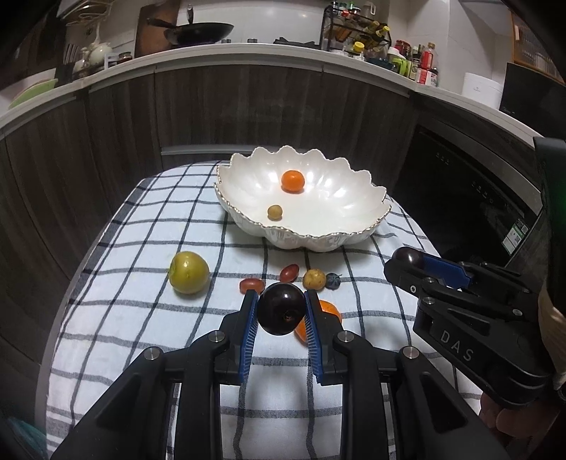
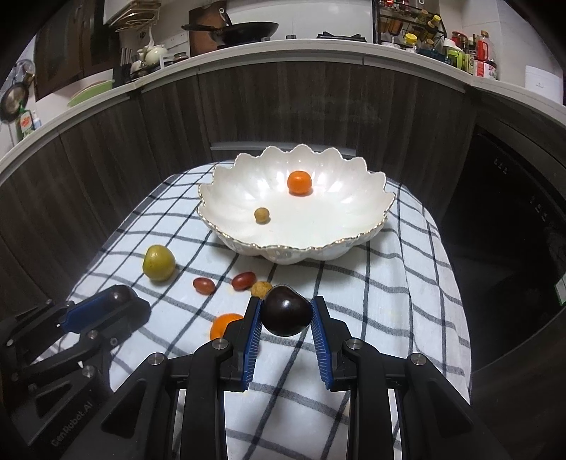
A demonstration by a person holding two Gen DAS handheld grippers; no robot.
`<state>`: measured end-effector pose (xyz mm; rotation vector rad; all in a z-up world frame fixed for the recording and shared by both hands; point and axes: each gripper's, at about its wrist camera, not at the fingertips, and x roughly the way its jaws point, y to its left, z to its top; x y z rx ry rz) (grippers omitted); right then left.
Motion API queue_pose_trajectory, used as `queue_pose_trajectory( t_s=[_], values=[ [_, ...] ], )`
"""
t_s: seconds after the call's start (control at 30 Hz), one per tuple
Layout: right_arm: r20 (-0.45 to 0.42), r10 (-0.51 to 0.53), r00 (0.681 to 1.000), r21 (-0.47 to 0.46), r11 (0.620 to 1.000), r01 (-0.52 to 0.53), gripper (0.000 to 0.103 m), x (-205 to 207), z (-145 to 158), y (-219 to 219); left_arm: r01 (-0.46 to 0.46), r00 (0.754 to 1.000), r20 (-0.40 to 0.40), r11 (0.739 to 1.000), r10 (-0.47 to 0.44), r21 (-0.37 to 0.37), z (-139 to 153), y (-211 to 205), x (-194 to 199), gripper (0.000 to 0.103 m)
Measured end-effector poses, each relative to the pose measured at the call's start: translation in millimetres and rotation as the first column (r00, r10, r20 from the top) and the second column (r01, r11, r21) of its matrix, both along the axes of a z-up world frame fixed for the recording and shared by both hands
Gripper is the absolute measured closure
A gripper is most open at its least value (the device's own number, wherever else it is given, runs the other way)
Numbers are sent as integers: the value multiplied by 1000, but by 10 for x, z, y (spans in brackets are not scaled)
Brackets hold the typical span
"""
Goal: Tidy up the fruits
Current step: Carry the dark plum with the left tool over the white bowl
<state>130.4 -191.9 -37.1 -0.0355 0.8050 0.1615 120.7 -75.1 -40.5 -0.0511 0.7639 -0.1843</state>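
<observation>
My left gripper is shut on a dark plum, held above the checked cloth. Beside it, my right gripper is shut on a second dark plum. Each shows in the other's view: right gripper, left gripper. Beyond them stands a white scalloped bowl holding an orange and a small yellowish fruit. On the cloth lie a green fruit, two red tomatoes, a yellow fruit, a small dark berry and an orange.
The cloth covers a small table in front of dark wooden cabinets. A dark appliance stands to the right. The counter above carries a wok, bottles and jars. A hand grips the right tool.
</observation>
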Motion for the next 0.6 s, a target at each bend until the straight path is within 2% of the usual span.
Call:
queue_pose_trajectory(
  t_s=[0.6],
  values=[
    [55, -47, 997, 20, 999, 46, 74, 198, 261, -8, 46, 998, 37, 999, -47, 26, 316, 35, 365, 77]
  ],
)
